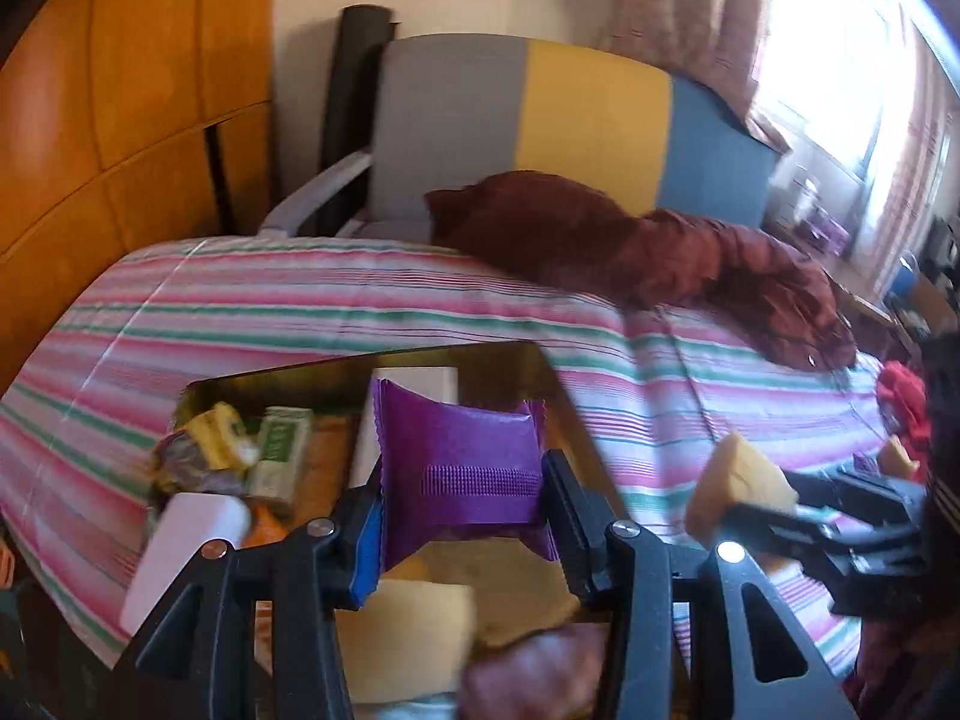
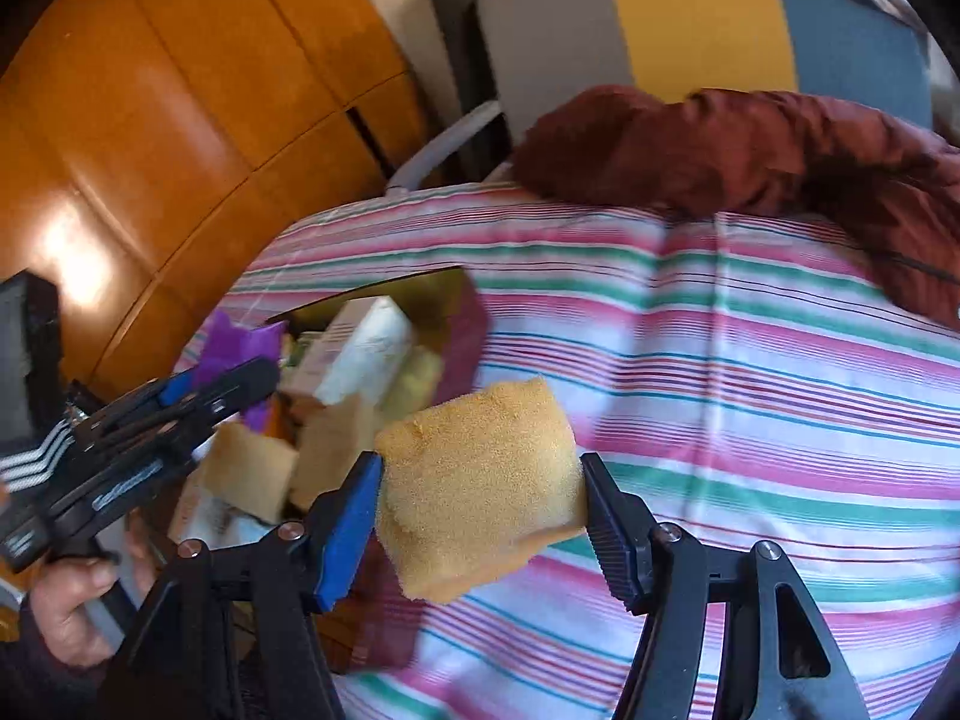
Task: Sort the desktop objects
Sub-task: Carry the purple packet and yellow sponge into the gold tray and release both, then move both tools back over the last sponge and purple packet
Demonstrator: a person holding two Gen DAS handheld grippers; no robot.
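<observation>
Bed (image 1: 420,312): covered in a pink, green and white striped sheet; it fills the middle of both views. A padded headboard (image 1: 540,120) in grey, yellow and blue panels stands at its far end, with an orange wooden cabinet (image 1: 120,90) to the left.

Blanket (image 1: 660,252): dark red, crumpled on the bed below the headboard.

Box (image 1: 540,360): open, gold-lined, lying on the sheet near the bed's near edge. It holds mixed items: a white carton (image 2: 366,354), a green packet (image 1: 282,450), a yellow packet (image 1: 216,432) and further sponge pieces. Contents are blurred; no more can be told.

Left gripper (image 1: 462,480): above the box. Its jaws are clenched on a purple pouch (image 1: 462,450), one pad on each side, and the pouch bows between them. In the right wrist view a hand (image 2: 66,606) grips the handle.

Right gripper (image 2: 480,480): over the striped sheet, just right of the box. Its jaws are grasping a yellow sponge (image 2: 480,480), which is pinched at both sides and clear of the sheet. The left wrist view shows the same sponge at right, well apart from the pouch.
</observation>
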